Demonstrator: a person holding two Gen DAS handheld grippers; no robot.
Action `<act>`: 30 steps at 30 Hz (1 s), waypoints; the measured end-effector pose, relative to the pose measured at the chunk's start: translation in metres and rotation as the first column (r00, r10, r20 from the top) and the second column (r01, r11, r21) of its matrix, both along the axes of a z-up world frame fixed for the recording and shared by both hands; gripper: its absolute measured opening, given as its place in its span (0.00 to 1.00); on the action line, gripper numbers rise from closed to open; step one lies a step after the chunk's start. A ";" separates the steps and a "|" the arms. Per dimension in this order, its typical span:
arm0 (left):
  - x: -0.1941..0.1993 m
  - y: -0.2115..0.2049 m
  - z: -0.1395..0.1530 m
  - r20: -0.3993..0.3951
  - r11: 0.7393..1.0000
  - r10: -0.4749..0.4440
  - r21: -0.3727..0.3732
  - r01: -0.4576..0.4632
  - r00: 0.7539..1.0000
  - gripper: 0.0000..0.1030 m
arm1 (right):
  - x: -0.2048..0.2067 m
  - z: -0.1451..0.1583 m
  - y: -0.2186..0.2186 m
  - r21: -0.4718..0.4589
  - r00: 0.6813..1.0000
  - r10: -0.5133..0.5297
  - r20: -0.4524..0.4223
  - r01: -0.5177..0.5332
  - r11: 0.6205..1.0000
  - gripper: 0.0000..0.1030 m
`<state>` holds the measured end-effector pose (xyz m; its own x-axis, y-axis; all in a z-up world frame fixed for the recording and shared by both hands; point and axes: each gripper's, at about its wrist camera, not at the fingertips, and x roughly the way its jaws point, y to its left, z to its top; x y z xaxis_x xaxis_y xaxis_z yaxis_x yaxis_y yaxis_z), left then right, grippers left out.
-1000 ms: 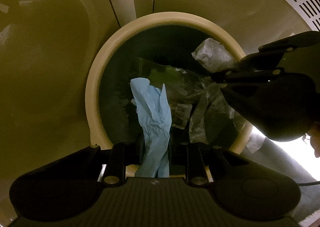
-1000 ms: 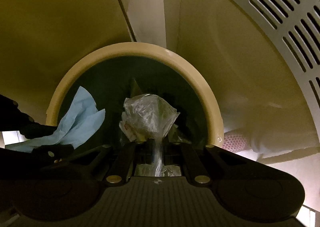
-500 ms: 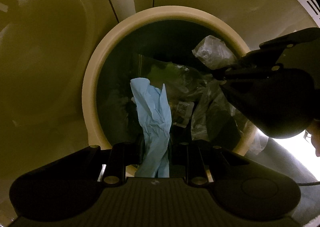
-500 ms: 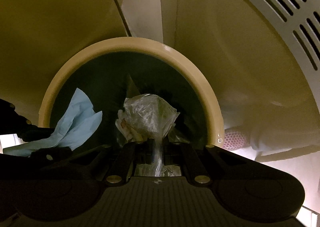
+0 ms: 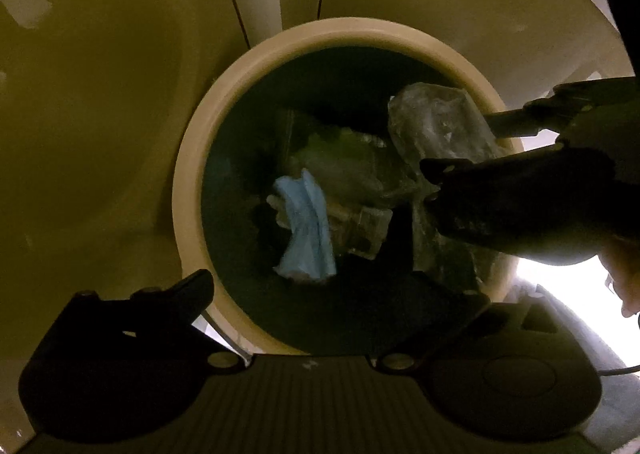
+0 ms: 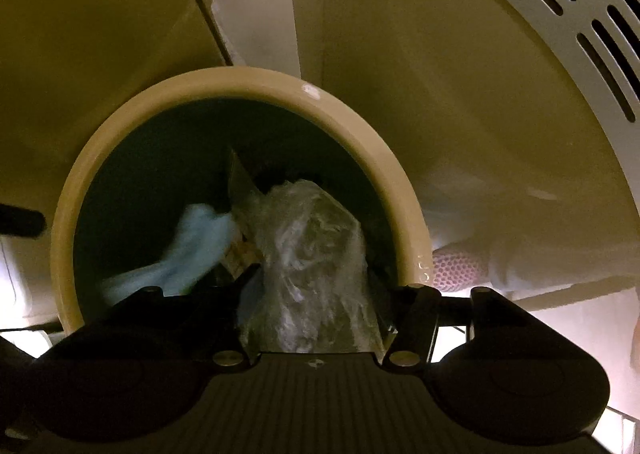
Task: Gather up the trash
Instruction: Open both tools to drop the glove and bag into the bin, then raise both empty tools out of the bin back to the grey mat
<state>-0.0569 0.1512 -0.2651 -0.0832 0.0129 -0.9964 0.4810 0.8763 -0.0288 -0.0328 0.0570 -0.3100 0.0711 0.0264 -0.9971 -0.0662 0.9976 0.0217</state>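
Since the earlier frame the blue glove has left the left gripper and dropped down inside the round bin, among the trash already there. Above the bin, the left gripper's jaws are opening, spread wide with nothing between them. The right gripper, over the bin's right side, is opening too; the crumpled clear plastic bag hangs between its jaws, no longer pinched.

Crumpled blue tissue and clear plastic wrap inside the cream-rimmed bin, side by side.
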 end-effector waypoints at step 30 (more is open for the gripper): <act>-0.050 0.021 0.233 0.265 0.961 -0.181 -0.156 0.227 0.947 1.00 | -0.029 0.245 -0.032 0.219 0.938 -0.064 0.341 -0.013 0.976 0.76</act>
